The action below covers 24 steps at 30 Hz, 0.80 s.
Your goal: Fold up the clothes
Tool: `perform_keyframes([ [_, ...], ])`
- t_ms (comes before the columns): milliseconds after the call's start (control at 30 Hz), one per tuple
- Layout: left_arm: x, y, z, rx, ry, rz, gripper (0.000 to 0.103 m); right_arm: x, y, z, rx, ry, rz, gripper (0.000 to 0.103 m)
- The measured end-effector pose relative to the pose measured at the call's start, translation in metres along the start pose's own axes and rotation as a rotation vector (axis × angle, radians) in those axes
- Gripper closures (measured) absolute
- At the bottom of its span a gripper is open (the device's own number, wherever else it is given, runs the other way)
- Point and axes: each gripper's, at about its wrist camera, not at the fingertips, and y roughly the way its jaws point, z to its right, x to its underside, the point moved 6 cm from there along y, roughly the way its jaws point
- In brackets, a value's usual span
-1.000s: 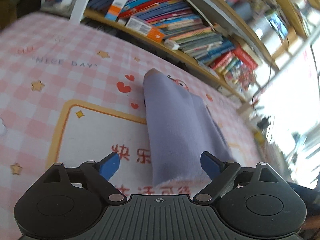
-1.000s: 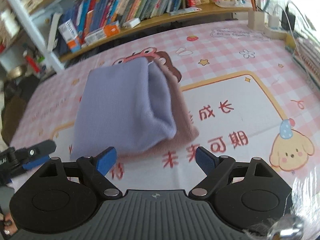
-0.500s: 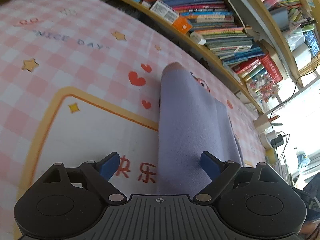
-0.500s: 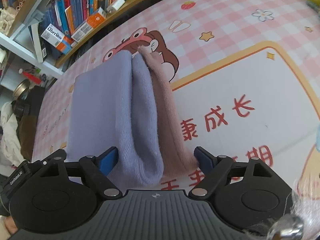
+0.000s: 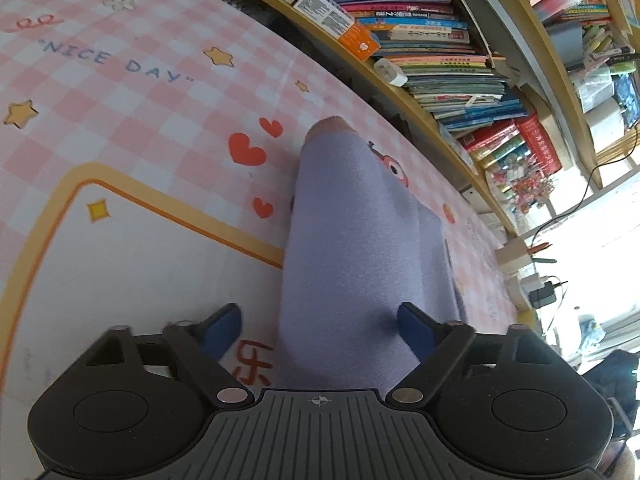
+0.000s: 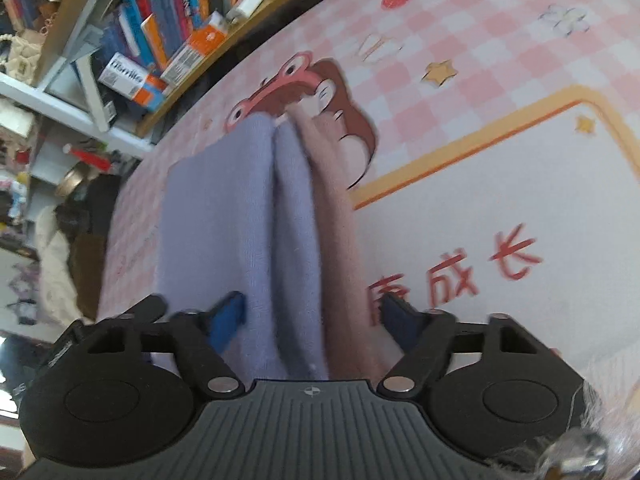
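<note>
Lavender knit garment (image 5: 352,248), soft and floppy, lies folded mid-desk (image 5: 132,264); left gripper (image 5: 320,326) and right gripper (image 6: 312,312) are closing around its near edge, best pinched through all layers.

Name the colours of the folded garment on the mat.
Lavender folded garment with a dusty-pink layer along one side, clearest in the right wrist view.

Lavender-and-pink cloth (image 6: 248,216) on pink-checked mat (image 5: 132,92).
</note>
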Motion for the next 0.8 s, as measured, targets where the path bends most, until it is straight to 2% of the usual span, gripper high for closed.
perform_keyframes([
  [67, 0.004, 0.004, 0.003, -0.009, -0.022, -0.002, 0.047, 0.002, 0.001, -0.006, 0.010, -0.042, 0.000, 0.051],
  [133, 0.006, 0.001, 0.016, -0.051, 0.058, 0.015, 0.055, 0.003, -0.003, -0.018, 0.037, -0.133, 0.019, 0.064],
  [200, 0.009, -0.007, 0.035, -0.087, 0.157, 0.055, 0.059, 0.005, -0.006, -0.029, 0.063, -0.225, 0.039, 0.072],
  [300, 0.015, -0.016, 0.051, -0.105, 0.250, 0.089, 0.059, 0.016, -0.016, -0.050, 0.091, -0.404, 0.091, 0.074],
  [333, 0.016, -0.014, 0.048, -0.110, 0.246, 0.074, 0.058, 0.021, -0.018, -0.054, 0.096, -0.442, 0.098, 0.074],
  [433, 0.015, -0.008, 0.031, -0.115, 0.181, 0.027, 0.051, 0.019, -0.014, -0.037, 0.106, -0.366, 0.068, 0.070],
  [500, 0.013, -0.008, 0.021, -0.089, 0.133, 0.011, 0.047, 0.015, -0.013, -0.024, 0.087, -0.291, 0.047, 0.057],
  [567, 0.011, -0.006, 0.015, -0.070, 0.110, 0.001, 0.040, 0.011, -0.012, -0.014, 0.059, -0.220, 0.024, 0.052],
  [667, 0.010, 0.002, 0.009, -0.034, 0.065, -0.017, 0.037, 0.008, -0.006, -0.005, 0.014, -0.141, -0.011, 0.049],
  [800, 0.013, 0.010, 0.016, -0.013, 0.079, -0.017, 0.040, 0.004, 0.001, -0.013, -0.012, -0.157, -0.024, 0.051],
])
